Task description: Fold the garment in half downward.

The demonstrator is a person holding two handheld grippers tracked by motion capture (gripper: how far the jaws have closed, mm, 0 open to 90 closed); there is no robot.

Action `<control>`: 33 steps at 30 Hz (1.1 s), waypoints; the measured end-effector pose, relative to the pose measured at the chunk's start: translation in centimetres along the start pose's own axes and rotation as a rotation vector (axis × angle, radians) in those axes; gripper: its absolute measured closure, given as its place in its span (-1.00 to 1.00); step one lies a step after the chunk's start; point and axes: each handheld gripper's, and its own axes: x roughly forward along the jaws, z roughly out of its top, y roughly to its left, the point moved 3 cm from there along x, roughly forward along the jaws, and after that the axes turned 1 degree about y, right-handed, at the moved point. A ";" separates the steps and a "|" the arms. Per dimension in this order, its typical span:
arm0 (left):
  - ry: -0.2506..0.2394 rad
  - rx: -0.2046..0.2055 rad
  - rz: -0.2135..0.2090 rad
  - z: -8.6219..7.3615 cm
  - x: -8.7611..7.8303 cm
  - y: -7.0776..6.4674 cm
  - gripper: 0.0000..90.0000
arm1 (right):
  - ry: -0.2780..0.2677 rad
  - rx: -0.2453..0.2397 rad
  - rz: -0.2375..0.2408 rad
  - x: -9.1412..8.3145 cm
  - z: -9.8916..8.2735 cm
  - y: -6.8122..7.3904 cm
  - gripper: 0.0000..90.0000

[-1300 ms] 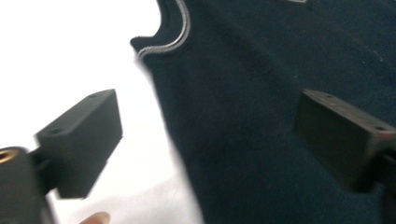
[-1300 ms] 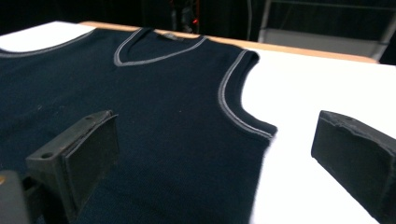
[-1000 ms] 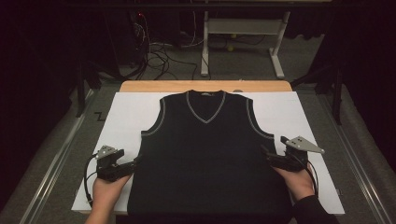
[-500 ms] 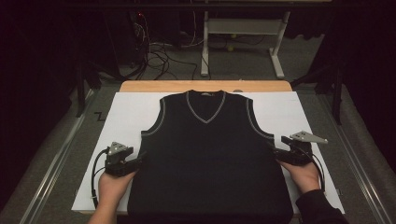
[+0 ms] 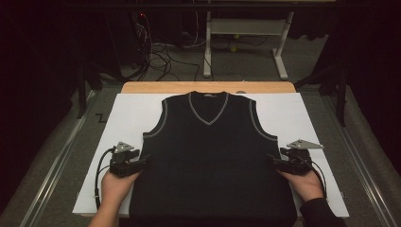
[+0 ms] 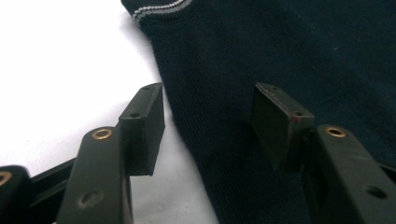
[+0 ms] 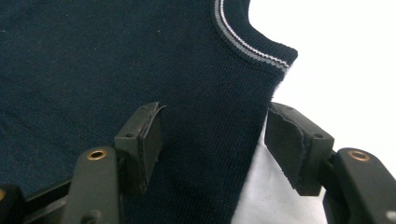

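Observation:
A dark navy sleeveless V-neck vest (image 5: 213,165) with grey trim lies flat, front up, on a white sheet (image 5: 127,113). My left gripper (image 5: 142,161) sits at the vest's left side edge, below the armhole. In the left gripper view its jaws (image 6: 208,116) have just been closing and still stand apart, straddling the vest's edge (image 6: 196,126). My right gripper (image 5: 273,161) mirrors it at the right side edge. Its jaws (image 7: 217,135) have also just been closing, and the vest's hem-side edge (image 7: 243,140) lies between pads that are not pressing on it.
The white sheet covers a wooden table (image 5: 208,87) whose far edge shows behind the collar. Bare sheet lies on both sides of the vest. On the floor beyond are cables (image 5: 161,56) and a white metal frame (image 5: 246,38). Rails (image 5: 56,161) run along the table's sides.
The left hand has shifted slightly inward to the vest's edge; the right hand has barely moved. The vest lies as before.

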 end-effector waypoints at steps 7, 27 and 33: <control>0.017 -0.001 0.005 0.0 0.1 -0.2 -0.08 | 0.013 0.008 0.001 0.1 -0.1 0.4 -0.19; 0.026 0.011 -0.015 0.2 0.5 -0.6 0.48 | 0.041 -0.069 0.027 0.5 0.3 0.8 0.61; 0.028 0.006 -0.035 0.1 0.4 -0.8 0.75 | 0.042 -0.081 0.065 0.5 0.4 1.0 0.89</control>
